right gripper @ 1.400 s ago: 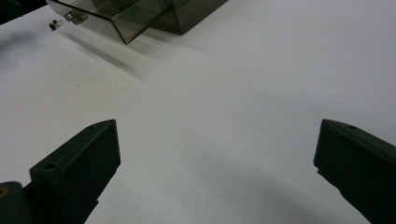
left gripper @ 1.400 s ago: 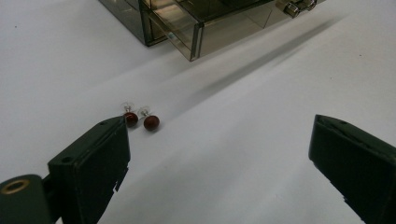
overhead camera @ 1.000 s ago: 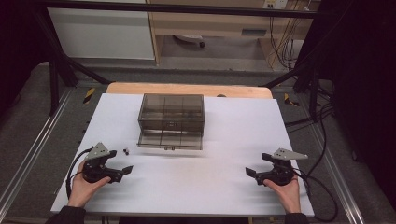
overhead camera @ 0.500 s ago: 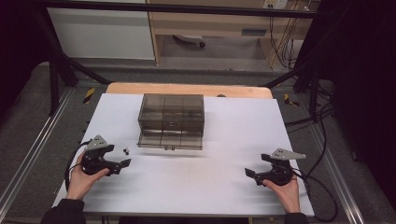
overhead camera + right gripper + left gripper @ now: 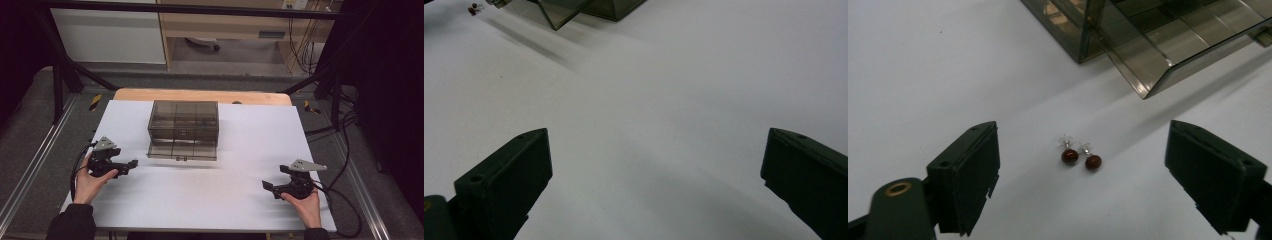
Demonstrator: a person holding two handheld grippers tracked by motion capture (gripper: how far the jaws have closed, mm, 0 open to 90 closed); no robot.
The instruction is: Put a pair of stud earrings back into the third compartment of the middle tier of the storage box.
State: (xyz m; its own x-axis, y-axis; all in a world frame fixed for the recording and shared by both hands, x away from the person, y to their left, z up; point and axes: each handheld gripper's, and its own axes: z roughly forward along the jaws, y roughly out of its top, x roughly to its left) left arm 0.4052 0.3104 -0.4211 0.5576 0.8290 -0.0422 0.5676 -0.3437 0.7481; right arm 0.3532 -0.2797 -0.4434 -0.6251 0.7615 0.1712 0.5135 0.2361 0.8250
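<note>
Two small red ball earrings (image 5: 1080,158) with silver backs lie side by side on the white table, just left of the smoky clear drawer box (image 5: 183,120). The box's bottom drawer (image 5: 182,150) is pulled out toward me. My left gripper (image 5: 131,163) sits low at the table's left. Its jaws (image 5: 1082,131) stand wide on either side of the earrings without touching them, and have just been closing a little. My right gripper (image 5: 266,186) rests at the front right, open (image 5: 656,135) over bare table. The earrings (image 5: 474,8) show far off in its view.
A white sheet (image 5: 250,150) covers the table, with a wooden strip (image 5: 200,95) at its far edge. Metal rails run along both sides, and black cables (image 5: 345,200) trail at the right. Black frame legs stand beyond the table.
My left gripper has moved forward, away from the table's front edge, up to the earrings. The right gripper has stayed where it was.
</note>
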